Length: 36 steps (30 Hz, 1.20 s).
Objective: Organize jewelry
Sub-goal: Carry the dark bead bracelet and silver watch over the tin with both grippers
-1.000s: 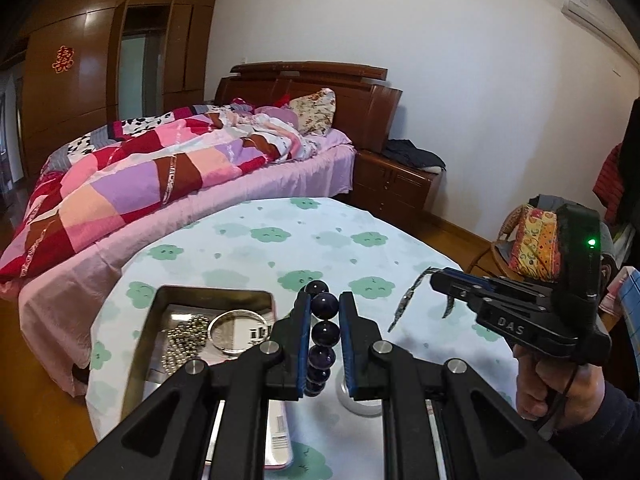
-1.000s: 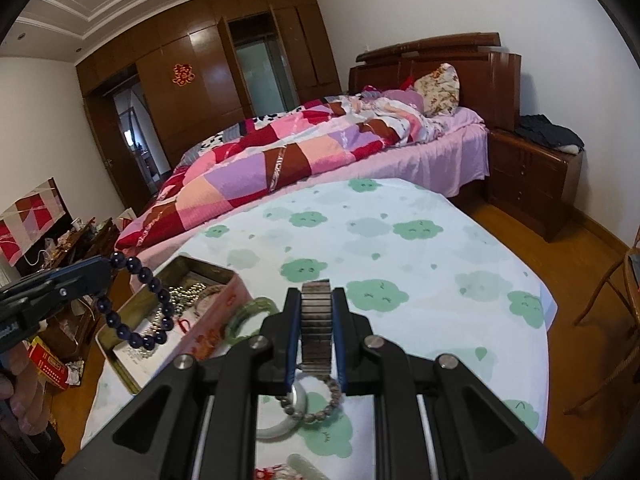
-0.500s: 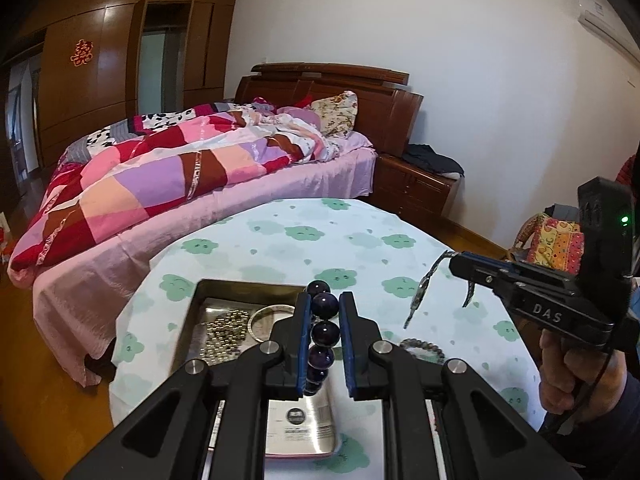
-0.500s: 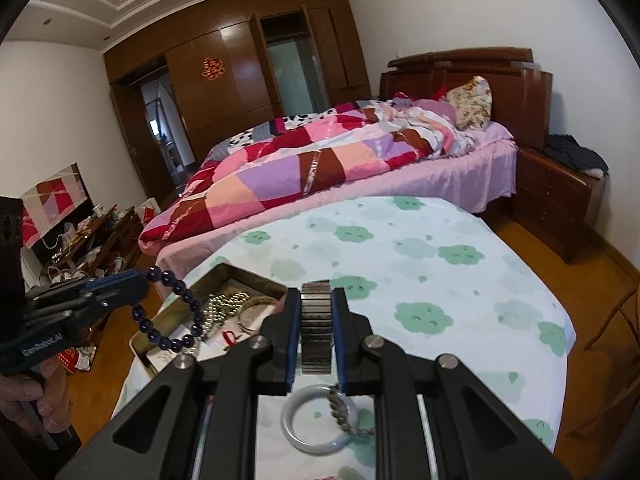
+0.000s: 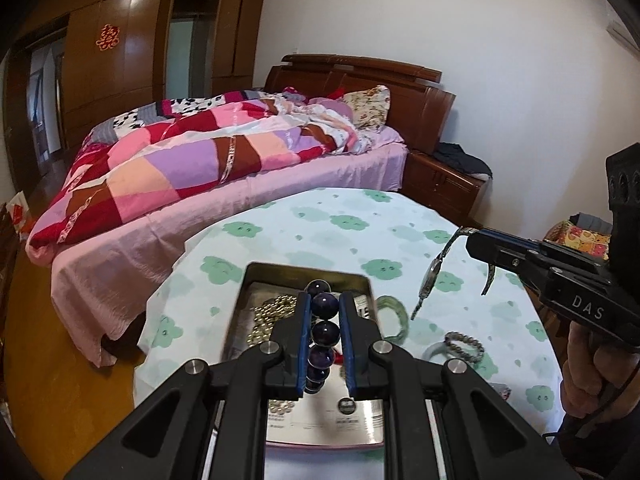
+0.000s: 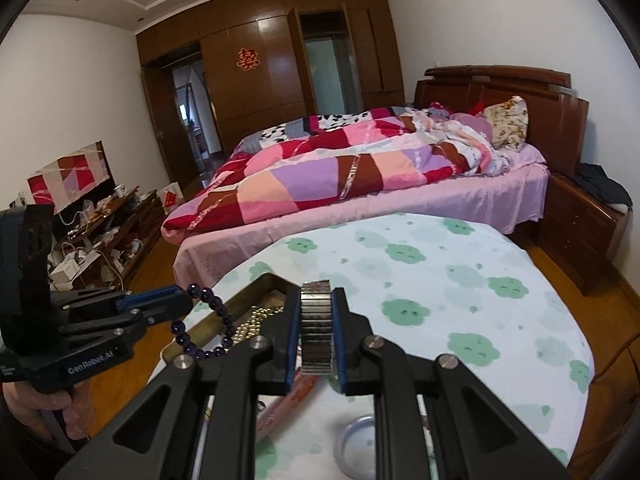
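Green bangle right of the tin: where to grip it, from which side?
Judging by the left wrist view, the green bangle lies flat on the tablecloth, its left edge by the tin. Come from above and pinch its free right-hand rim, one finger inside the ring, one outside.

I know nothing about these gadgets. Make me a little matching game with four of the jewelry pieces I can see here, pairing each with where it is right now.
Things:
1. dark purple bead bracelet
2. metal watch
3. gold bead chain
4. green bangle

Places:
A. lying on the tablecloth just right of the tin
B. held in the right gripper
C. lying inside the open tin
D. held in the left gripper

Pairs: 1-D, 2-B, 3-C, 4-A
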### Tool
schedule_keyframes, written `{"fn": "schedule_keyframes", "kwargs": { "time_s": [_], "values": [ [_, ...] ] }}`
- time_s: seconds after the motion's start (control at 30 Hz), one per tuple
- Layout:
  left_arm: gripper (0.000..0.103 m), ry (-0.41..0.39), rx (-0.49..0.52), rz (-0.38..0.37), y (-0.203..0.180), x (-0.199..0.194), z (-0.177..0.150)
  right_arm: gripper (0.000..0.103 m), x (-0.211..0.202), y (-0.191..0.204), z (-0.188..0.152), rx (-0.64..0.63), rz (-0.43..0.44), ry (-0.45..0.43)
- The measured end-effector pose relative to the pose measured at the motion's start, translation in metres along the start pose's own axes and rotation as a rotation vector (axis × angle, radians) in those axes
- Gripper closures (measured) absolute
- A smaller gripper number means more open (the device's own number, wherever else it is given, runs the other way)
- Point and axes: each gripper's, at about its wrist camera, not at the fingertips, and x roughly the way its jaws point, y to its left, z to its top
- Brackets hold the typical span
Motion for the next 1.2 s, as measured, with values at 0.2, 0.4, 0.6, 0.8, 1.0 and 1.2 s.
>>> {"fn": "schedule_keyframes", "kwargs": {
  "time_s": [0.2, 0.4, 0.6, 0.8, 1.0, 1.2],
  "values": [
    [0.090, 0.015, -0.013, 0.026, 0.011, 0.008, -0.002, 0.086, 0.016, 0.014, 0.000, -0.014, 0.031, 0.029],
    [0.090, 0.035, -0.024, 0.039, 0.019, 0.016, -0.005, 0.086, 0.031, 0.027, -0.002, -0.041, 0.050, 0.060],
    [0.090, 0.051, -0.031, 0.044, 0.025, 0.024, -0.007, 0.086, 0.040, 0.037, -0.005, -0.057, 0.056, 0.084],
    [0.090, 0.075, -0.048, 0.054, 0.035, 0.034, -0.011, 0.086, 0.052, 0.043, -0.010, -0.061, 0.059, 0.113],
    [0.090, 0.094, -0.053, 0.059, 0.040, 0.042, -0.014, 0.086, 0.062, 0.045, -0.017, -0.060, 0.059, 0.141],
    [0.090, 0.111, -0.053, 0.059, 0.041, 0.049, -0.018, 0.086, 0.068, 0.044, -0.023, -0.058, 0.046, 0.158]
  ]
}}
